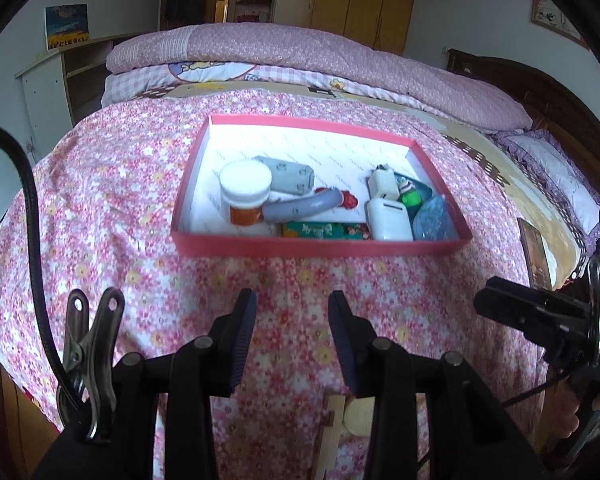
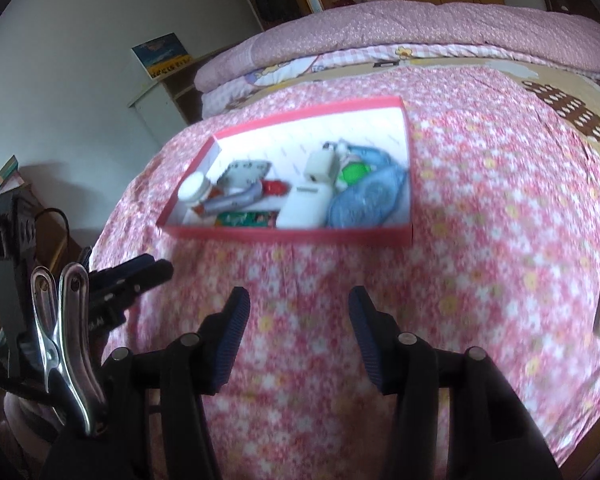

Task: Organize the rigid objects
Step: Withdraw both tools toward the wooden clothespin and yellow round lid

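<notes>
A red tray (image 1: 320, 246) sits on the bed's floral cover (image 1: 100, 200); inside it lie a white-capped orange bottle (image 1: 245, 196), a grey block (image 1: 290, 174), a white case (image 1: 388, 220) and a blue oval piece (image 1: 434, 218), crowded toward its near wall; the left gripper (image 1: 292, 336) hovers short of the tray, jaws apart and empty; the right gripper (image 2: 298, 332) likewise, spread wide and holding nothing.

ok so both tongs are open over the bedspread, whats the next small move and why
Probably ease the right tongs forward toward the red tray. They are open and empty, short of the tray's near wall, and the white charger case lies just behind that wall.
</notes>
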Tool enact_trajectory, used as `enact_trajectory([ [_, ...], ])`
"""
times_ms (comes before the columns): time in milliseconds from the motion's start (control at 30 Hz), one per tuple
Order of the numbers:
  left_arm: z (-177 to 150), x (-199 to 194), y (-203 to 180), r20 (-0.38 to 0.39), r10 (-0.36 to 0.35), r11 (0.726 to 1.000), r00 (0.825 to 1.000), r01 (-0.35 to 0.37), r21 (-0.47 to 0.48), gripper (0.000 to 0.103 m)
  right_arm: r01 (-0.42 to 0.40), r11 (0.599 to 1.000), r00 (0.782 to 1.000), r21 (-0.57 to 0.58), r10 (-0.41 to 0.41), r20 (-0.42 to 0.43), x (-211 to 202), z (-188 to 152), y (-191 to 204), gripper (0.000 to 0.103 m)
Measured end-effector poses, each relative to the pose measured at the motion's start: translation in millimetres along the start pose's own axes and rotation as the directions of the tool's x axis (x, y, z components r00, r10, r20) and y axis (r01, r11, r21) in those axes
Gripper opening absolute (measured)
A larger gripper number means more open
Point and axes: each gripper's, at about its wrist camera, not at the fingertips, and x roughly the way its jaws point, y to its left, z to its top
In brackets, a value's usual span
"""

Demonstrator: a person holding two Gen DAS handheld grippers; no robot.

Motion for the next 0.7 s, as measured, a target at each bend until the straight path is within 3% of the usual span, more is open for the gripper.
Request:
enact_trajectory([
  [367, -23, -5, 6, -0.038, 0.002, 1.0, 0.999, -0.002, -0.005, 0.039, 0.014, 1.0, 0.999, -0.008, -0.014, -0.043, 1, -32, 0, 0.053],
  [700, -47, -13, 4, -0.09, -0.042, 0.999, 0.995, 0.043, 0.011, 0.039, 0.022, 0.998, 0.998, -0.066, -0.026, -0.057, 3, -48, 16, 0.053],
])
